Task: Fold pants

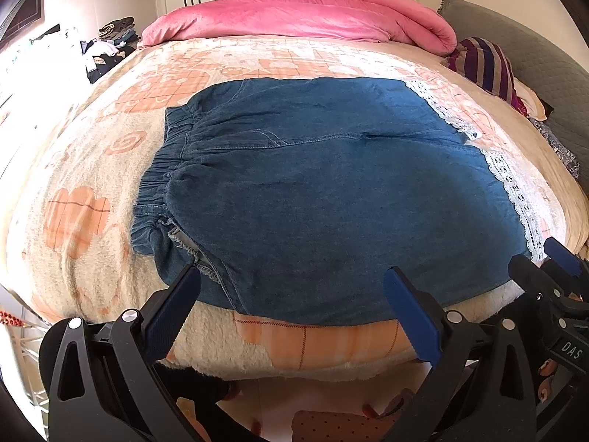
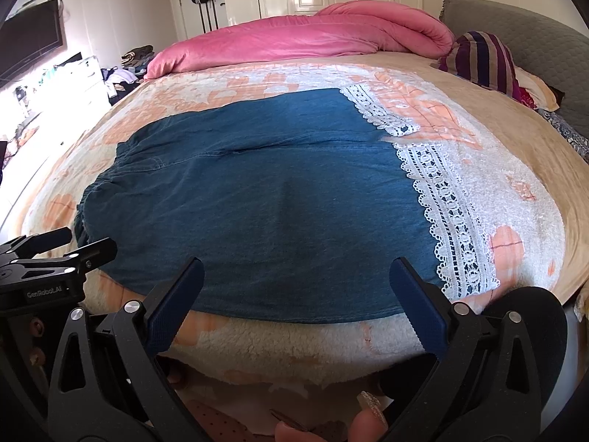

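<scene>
A pair of blue denim pants point(image 1: 324, 184) with white lace hems point(image 2: 452, 213) lies flat across the centre of both frames, spread on a cream and peach fleece blanket point(image 1: 84, 169) that covers the bed. The gathered elastic waistband point(image 1: 162, 169) sits at the left of the left wrist view; the lace cuffs run down the right side. A pink quilt point(image 1: 294, 18) is bunched along the top of the frame, and a striped pillow point(image 2: 482, 62) rests at the upper right.

The left gripper point(image 1: 294, 316) hovers at the lower centre of its view, just at the near edge of the denim, fingers spread wide and holding nothing. The right gripper point(image 2: 294, 305) sits likewise at the lower centre of its view, jaws wide and empty, near the lace end.

The fold looks not yet begun. The risk is in the pinch: the plush blanket lies directly under the thin denim, so a deep bite could catch fleece along with cloth and drag the bedding. Grabbing only the top layer could leave the leg beneath behind, skewing the fold. The open lace could also snag on the toothed finger edges.
</scene>
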`<move>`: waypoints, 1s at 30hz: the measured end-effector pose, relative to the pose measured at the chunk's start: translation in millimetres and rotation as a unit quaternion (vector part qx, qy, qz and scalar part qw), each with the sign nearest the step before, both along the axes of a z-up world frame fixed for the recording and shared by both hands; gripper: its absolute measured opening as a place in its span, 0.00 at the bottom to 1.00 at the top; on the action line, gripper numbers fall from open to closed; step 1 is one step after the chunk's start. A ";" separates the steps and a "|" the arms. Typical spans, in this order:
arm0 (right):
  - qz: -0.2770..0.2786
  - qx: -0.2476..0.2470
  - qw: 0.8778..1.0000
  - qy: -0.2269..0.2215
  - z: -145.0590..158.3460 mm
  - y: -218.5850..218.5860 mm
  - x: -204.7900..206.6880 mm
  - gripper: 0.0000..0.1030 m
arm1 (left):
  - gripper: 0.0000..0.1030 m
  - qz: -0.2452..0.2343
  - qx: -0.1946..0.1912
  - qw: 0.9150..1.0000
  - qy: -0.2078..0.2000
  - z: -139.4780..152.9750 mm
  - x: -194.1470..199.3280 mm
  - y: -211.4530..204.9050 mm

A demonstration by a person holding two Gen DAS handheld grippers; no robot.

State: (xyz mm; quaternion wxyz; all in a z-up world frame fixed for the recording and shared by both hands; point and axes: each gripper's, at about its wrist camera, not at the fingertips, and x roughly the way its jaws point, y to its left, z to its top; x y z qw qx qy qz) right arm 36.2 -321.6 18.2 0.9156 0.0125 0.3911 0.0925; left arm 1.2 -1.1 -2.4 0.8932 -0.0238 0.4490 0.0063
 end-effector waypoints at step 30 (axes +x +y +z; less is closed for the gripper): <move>0.000 -0.001 1.000 -0.002 3.1 -0.5 0.1 0.92 | 0.96 -0.005 -0.006 1.000 -0.001 -1.0 1.5 -0.1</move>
